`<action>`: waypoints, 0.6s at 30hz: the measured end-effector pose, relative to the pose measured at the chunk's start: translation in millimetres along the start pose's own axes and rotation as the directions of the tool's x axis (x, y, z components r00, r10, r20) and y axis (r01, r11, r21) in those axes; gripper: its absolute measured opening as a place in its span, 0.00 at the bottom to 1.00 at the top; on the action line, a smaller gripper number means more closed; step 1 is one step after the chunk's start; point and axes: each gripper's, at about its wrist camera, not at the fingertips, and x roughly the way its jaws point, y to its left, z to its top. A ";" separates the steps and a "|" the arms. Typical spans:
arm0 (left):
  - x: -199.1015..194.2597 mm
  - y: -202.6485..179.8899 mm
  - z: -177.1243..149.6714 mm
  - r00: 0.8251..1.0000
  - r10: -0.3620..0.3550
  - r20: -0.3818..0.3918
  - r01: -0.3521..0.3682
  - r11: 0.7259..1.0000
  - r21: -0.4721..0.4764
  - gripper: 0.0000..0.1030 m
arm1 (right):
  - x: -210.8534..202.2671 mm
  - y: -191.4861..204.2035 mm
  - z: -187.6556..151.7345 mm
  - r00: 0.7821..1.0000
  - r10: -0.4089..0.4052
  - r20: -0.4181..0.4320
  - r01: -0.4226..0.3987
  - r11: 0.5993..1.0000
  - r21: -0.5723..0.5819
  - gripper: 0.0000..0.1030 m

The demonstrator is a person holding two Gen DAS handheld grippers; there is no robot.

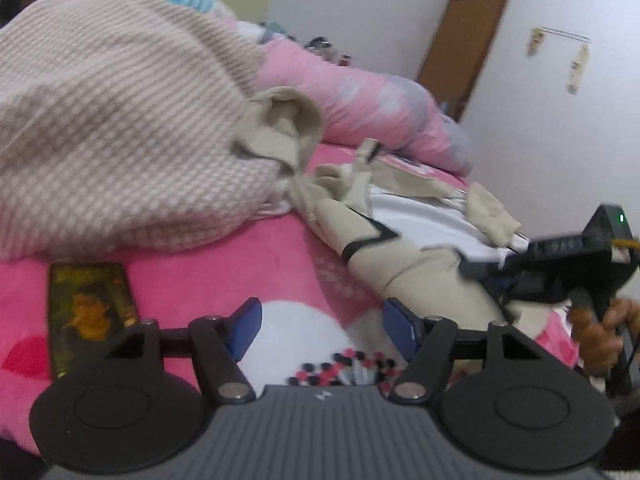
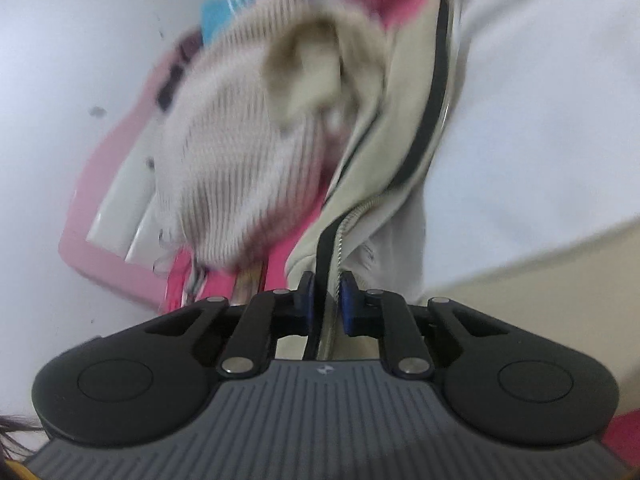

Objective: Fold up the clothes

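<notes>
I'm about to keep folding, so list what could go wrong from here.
1. The right gripper pinches only the beige jacket's zipper edge; it may slip out.
2. The checkered blanket overlaps the jacket's hood and could drag along.
3. The phone lies close by and might get swept.

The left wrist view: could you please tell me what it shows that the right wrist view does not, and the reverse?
Only the left wrist view shows the left tool open above the pink bedspread, a phone lying on the bed, the brown door, and the right tool seen from outside, held by a hand. Only the right wrist view shows the right tool shut on the beige jacket at its black-trimmed zipper edge. Both show the jacket and the waffle-knit blanket.
</notes>
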 end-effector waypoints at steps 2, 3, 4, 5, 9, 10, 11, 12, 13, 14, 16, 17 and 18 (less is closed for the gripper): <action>7.8 -12.4 -3.5 0.999 -0.025 -0.028 0.026 0.999 0.030 0.70 | -26.0 -13.0 8.3 0.999 -0.022 0.048 0.022 1.000 0.009 0.09; 13.1 -19.5 -6.0 0.998 -0.036 -0.048 0.038 0.998 0.045 0.71 | -34.2 -21.6 9.9 0.998 -0.036 0.060 0.034 0.999 0.031 0.09; 18.4 -26.6 -8.6 0.997 -0.047 -0.069 0.051 0.997 0.060 0.73 | -41.4 -30.7 10.9 0.996 -0.050 0.070 0.046 0.997 0.056 0.09; 23.7 -33.6 -11.1 0.994 -0.058 -0.089 0.064 0.995 0.075 0.75 | -44.8 -38.7 10.3 0.996 -0.054 0.073 0.048 0.996 0.081 0.09; 44.8 -62.0 -21.4 0.980 -0.096 -0.172 0.119 0.984 0.131 0.77 | -48.4 -63.7 4.7 0.997 -0.027 0.078 0.014 0.986 0.166 0.09; 50.0 -69.0 -23.9 0.976 -0.104 -0.193 0.133 0.980 0.145 0.77 | -46.7 -64.5 4.2 0.997 -0.015 0.079 0.001 0.985 0.172 0.09; 55.3 -76.1 -26.5 0.970 -0.113 -0.213 0.148 0.976 0.158 0.77 | -45.0 -63.6 4.6 0.996 -0.003 0.085 -0.012 0.986 0.166 0.09; 60.6 -83.2 -29.1 0.965 -0.120 -0.234 0.163 0.972 0.170 0.77 | -43.4 -62.5 5.2 0.996 0.009 0.091 -0.023 0.987 0.156 0.08; 65.0 -89.8 -31.4 0.961 -0.120 -0.248 0.169 0.967 0.188 0.77 | -44.9 -59.7 6.9 0.995 0.019 0.101 -0.033 0.990 0.137 0.08; 68.0 -95.7 -33.2 0.962 -0.107 -0.251 0.163 0.963 0.215 0.77 | -44.9 -54.7 7.2 0.993 0.023 0.114 -0.037 0.993 0.116 0.08; 73.9 -107.4 -37.0 0.963 -0.081 -0.256 0.151 0.951 0.268 0.77 | -54.4 -54.2 13.4 0.989 0.004 0.146 -0.016 0.996 0.085 0.08; 76.9 -113.3 -38.8 0.964 -0.068 -0.257 0.145 0.945 0.295 0.77 | -59.6 -56.9 17.1 0.988 -0.011 0.157 -0.001 0.997 0.077 0.08; 79.9 -118.4 -40.3 0.965 -0.056 -0.257 0.140 0.938 0.318 0.77 | -62.4 -59.8 17.9 0.987 -0.039 0.154 0.028 0.997 0.073 0.08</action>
